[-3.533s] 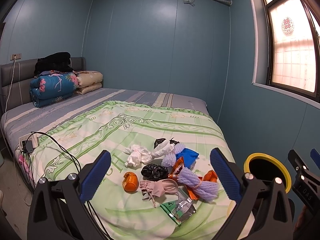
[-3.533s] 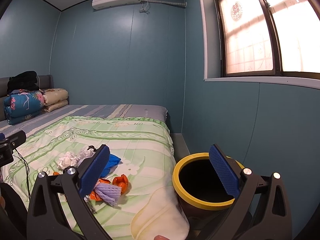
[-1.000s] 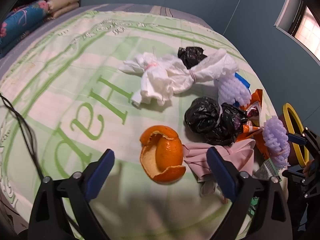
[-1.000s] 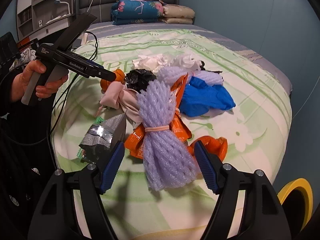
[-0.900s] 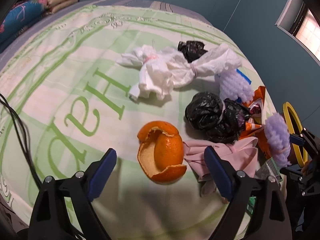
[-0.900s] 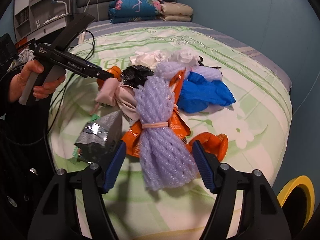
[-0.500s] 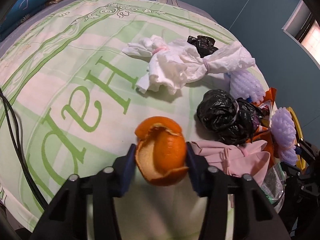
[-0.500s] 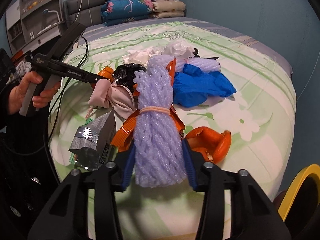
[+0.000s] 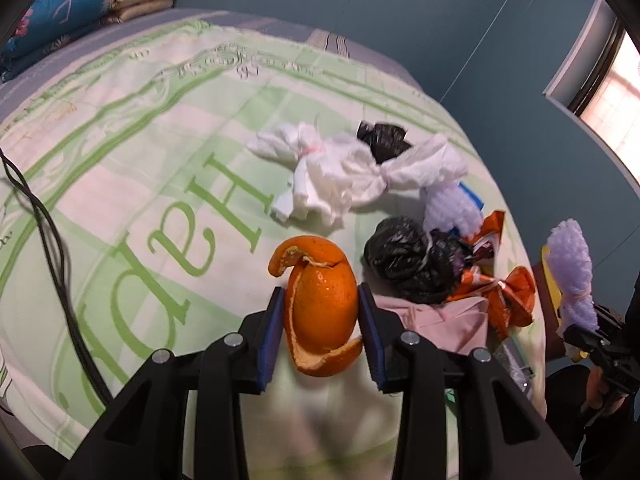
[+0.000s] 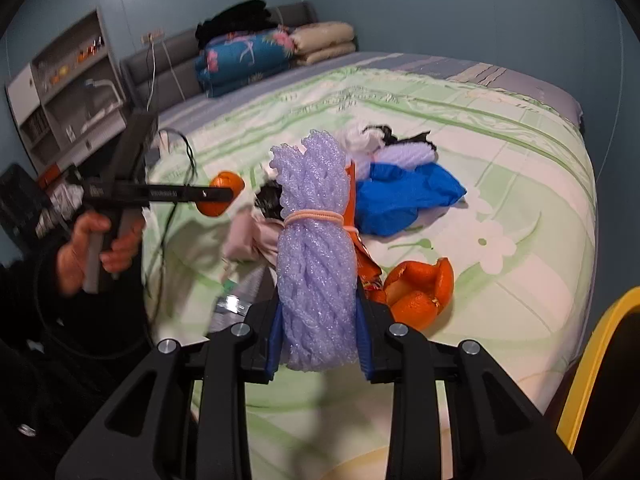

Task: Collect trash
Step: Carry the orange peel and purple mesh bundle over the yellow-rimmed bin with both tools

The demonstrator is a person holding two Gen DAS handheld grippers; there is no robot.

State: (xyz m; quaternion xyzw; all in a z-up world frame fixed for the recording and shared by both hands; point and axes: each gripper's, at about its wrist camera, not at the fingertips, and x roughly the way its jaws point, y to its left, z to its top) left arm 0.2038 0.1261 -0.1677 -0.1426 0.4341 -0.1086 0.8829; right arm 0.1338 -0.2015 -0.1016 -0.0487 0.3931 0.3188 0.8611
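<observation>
My left gripper [image 9: 320, 312] is shut on an orange peel [image 9: 320, 300] and holds it just above the green bedspread [image 9: 160, 160]. It also shows in the right wrist view [image 10: 220, 194]. My right gripper [image 10: 318, 332] is shut on a purple foam net bundle [image 10: 316, 248] tied with a rubber band, lifted off the bed; the bundle also shows in the left wrist view [image 9: 570, 276]. Trash on the bed: white tissue wads [image 9: 352, 176], a black bag [image 9: 412, 260], a pink cloth [image 9: 436, 320], orange wrappers [image 9: 508, 292], a blue bag [image 10: 400, 196], another orange peel [image 10: 420, 288].
A bin with a yellow rim [image 10: 592, 364] stands beside the bed at the right. A black cable [image 9: 52, 240] runs over the bed's left side. Folded quilts [image 10: 256, 56] lie at the headboard. A shelf unit [image 10: 68, 92] stands beyond the bed.
Both grippers closed on their items: the left on the orange peel, the right on the purple foam net. Both have since lifted them off the bed.
</observation>
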